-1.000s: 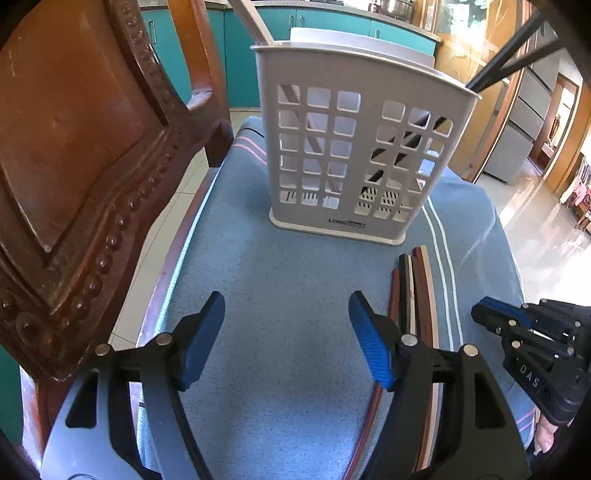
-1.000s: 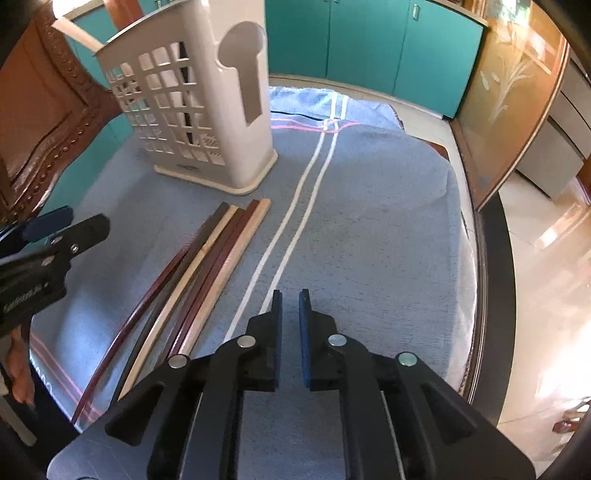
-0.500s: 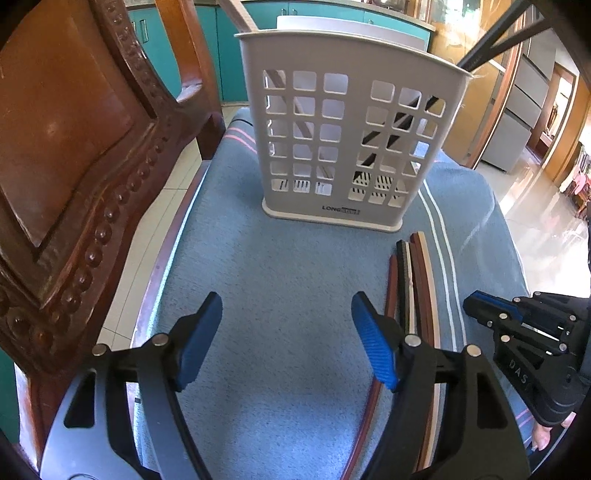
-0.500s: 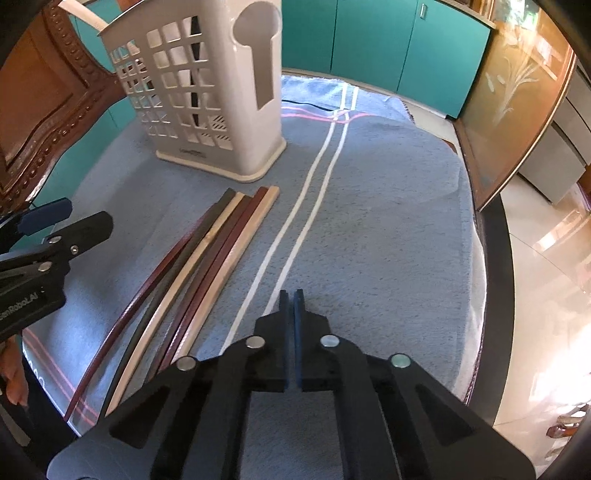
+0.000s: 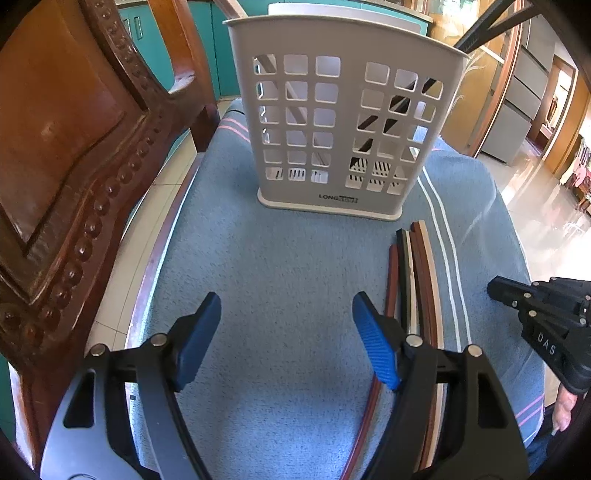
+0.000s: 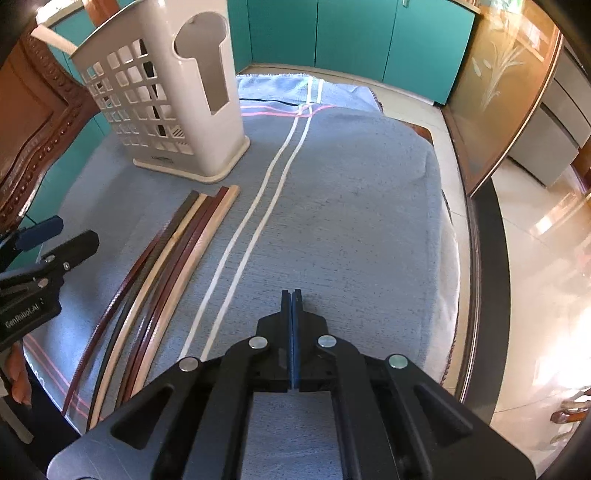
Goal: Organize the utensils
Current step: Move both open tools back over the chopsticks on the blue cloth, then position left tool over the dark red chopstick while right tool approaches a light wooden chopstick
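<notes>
Several long chopsticks (image 5: 417,280) (image 6: 166,273), brown, dark and pale, lie side by side on the blue towel (image 6: 351,203). They lie just in front of a white slotted utensil holder (image 5: 332,122) (image 6: 166,110). A dark stick (image 5: 399,107) leans inside the holder's right compartment, and a pale one (image 6: 51,37) pokes out of its top. My left gripper (image 5: 286,306) (image 6: 55,240) hovers open over bare towel just left of the chopsticks, holding nothing. My right gripper (image 6: 291,295) (image 5: 495,286) is shut and empty, over the towel right of the white stripes.
A carved wooden chair back (image 5: 74,147) rises close on the left of the table. Teal cabinets (image 6: 351,33) stand behind, and the table's dark rim (image 6: 495,258) curves along the right above tiled floor. A person's hand (image 5: 563,410) shows at the lower right.
The right gripper's jaws closed from a narrow gap to fully shut. Both views shifted only slightly, and the chopsticks and holder stayed in place.
</notes>
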### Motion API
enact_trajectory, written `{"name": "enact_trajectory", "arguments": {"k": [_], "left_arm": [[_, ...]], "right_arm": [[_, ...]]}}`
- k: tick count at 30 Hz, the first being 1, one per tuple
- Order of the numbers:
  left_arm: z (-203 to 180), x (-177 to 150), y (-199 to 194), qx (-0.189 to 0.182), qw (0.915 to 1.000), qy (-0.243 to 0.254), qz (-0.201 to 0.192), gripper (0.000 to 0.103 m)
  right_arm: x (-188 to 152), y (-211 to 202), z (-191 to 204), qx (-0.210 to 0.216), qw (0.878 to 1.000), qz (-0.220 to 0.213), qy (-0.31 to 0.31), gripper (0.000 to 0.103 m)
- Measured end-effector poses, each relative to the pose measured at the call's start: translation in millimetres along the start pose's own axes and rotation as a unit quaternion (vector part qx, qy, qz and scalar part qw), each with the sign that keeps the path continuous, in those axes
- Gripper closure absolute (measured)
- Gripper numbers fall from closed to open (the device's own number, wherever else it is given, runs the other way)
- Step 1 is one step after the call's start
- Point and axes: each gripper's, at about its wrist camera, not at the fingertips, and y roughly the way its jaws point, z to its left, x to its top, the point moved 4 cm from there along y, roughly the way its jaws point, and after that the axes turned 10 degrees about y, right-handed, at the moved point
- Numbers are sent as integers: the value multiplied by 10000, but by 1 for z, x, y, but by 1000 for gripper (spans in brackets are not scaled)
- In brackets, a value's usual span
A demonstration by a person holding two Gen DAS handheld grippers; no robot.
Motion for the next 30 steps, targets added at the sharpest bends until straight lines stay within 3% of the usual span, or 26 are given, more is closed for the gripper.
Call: {"name": "enact_trajectory", "arguments": {"k": [9,14,18,21,26,30], "left_arm": [[-3,-1,1,-25,9999,78,65,27],[4,1,-4,-410,9991,111,87,27],[2,-1,-1,-557,9981,194,168,27],[-7,-3,3,-675,9967,370,252,37],[-25,-8,8,-779,9943,631,360,38],[-33,-11,10,-819,9925,807,416,39]], "right_arm": [[4,-6,3,125,9998,-117,112,90],[8,-8,-7,132,9989,-178,416,82],[9,-8,-9,134,9987,-158,457,82],[9,-6,-7,126,9989,-140,433,81],[9,-3,-3,144,9990,-141,410,76],[9,-3,8,520,9975,-133,449,76]]}}
